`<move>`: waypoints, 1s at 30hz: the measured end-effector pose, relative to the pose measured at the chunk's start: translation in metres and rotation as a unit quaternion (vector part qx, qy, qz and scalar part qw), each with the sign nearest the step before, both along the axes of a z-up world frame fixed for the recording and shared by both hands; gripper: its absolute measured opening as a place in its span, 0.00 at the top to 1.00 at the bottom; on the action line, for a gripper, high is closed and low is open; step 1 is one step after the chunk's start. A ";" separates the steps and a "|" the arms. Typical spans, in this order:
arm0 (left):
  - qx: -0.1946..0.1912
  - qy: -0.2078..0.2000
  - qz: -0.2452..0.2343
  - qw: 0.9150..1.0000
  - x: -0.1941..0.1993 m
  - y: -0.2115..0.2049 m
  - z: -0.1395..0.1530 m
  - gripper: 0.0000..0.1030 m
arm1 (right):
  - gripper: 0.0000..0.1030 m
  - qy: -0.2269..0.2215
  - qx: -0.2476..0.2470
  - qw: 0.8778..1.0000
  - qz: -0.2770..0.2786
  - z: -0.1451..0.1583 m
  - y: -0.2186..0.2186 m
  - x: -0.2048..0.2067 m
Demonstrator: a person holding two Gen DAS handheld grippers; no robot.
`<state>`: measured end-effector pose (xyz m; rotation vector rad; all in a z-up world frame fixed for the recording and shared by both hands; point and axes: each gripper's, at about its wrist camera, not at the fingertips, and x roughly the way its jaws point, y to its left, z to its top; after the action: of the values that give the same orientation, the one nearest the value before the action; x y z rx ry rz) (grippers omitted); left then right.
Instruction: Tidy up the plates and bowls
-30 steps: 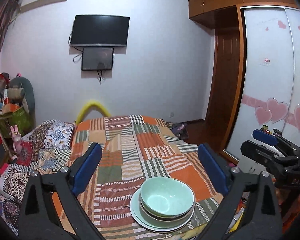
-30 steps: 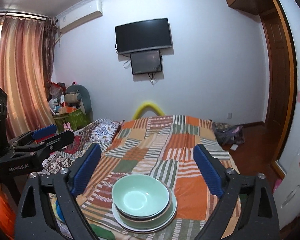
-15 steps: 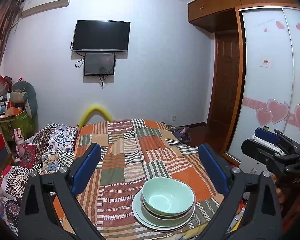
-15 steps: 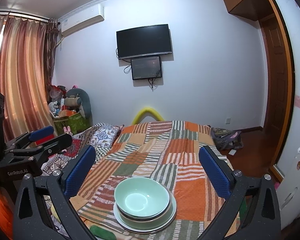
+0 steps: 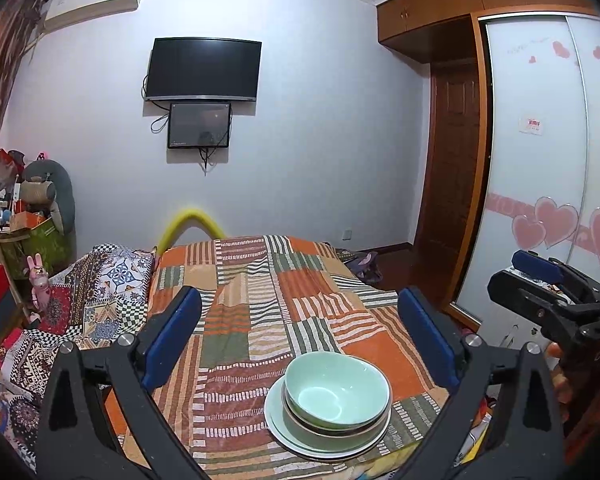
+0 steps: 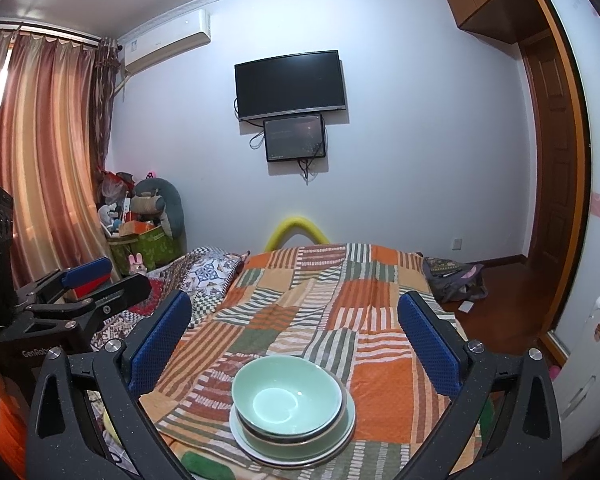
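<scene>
**Both tongs stand wide and empty over a finished-looking stack**

Left tongs: they hang released, the two blue pads spread far apart with nothing between them. Against the pictures from a second ago their view has tipped up a little, so more wall and the television show, while the stack sits slightly lower in the gap. No pad touches any dish. The stack lies ahead of these tongs, below the line between the pads and nearer the right pad than the left.

The stack itself: a pale green bowl sits nested in a second bowl, and both rest on a pale plate, all on the striped patchwork blanket at the near end of the bed. It stands upright and even, close to the blanket's near edge but not over it. How many dishes lie under the top bowl I cannot count for certain.

Right tongs: a second ago the pads stood a little closer together; now they are spread to their widest and grasp nothing. From this side the bowl and plate lie ahead, between the pads and somewhat nearer the left one, clear of both.

My reading: the widening of the right tongs, with the dishes settled and untouched, suggests the last piece is set down and let go. No loose bowl or plate shows elsewhere on the bed, so the sorting looks done or nearly so.
</scene>
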<state>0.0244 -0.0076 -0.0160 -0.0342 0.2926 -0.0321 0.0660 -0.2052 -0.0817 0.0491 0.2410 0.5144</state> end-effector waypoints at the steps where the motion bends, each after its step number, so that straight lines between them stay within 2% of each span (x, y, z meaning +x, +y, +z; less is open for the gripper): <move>1: 0.000 0.000 0.000 1.000 0.000 0.000 0.000 0.03 | 0.00 0.000 0.000 1.000 0.000 -0.001 -0.001 0.000; 30: 0.001 -0.006 -0.001 1.000 -0.002 0.000 -0.003 0.00 | 0.00 0.000 -0.003 1.000 0.003 0.000 -0.003 -0.001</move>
<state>0.0226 -0.0080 -0.0193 -0.0318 0.2804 -0.0336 0.0652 -0.2078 -0.0816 0.0426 0.2425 0.5196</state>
